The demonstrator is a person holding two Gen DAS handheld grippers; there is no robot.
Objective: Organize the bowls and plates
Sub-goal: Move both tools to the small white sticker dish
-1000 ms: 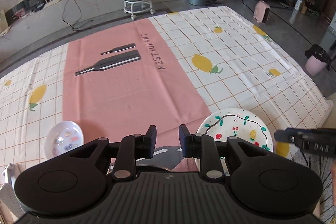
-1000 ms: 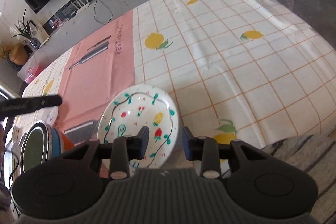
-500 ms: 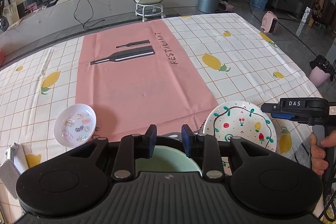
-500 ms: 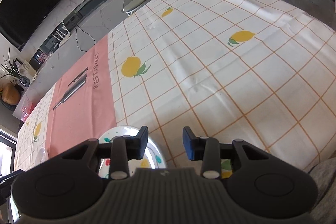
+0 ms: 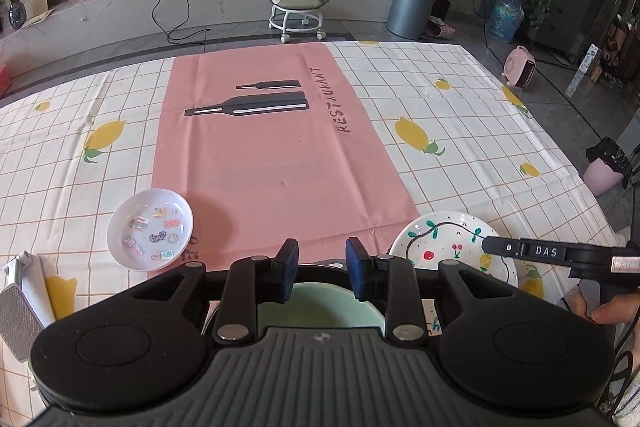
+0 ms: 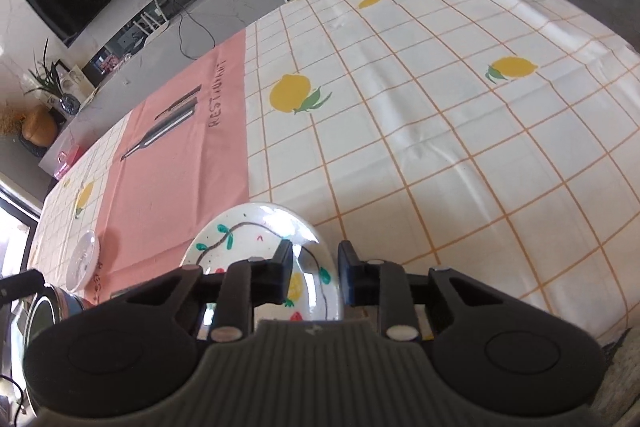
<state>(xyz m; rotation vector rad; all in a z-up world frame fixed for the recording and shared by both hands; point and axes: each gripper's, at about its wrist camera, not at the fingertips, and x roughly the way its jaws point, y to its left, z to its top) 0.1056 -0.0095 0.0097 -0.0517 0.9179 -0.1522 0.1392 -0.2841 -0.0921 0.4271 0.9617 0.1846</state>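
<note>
Grippers repositioned over dishes at near table edge.
Right hand-held gripper (image 6: pixel 312 277), jaws apart and empty, has been brought back over the white painted ceramic plate (image 6: pixel 256 247); left hand-held gripper (image 5: pixel 322 269), likewise apart and empty, has been raised above the pale-green bowl (image 5: pixel 320 311). Grasp judged imminent.

Pink runner (image 5: pixel 272 163) open ahead, small dish (image 5: pixel 150 229) left, painted plate (image 5: pixel 444 247) right

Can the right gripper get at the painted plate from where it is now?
Probably yes: the right gripper is open just above the painted plate, the plate's right rim between its jaws, nothing in between.
</note>
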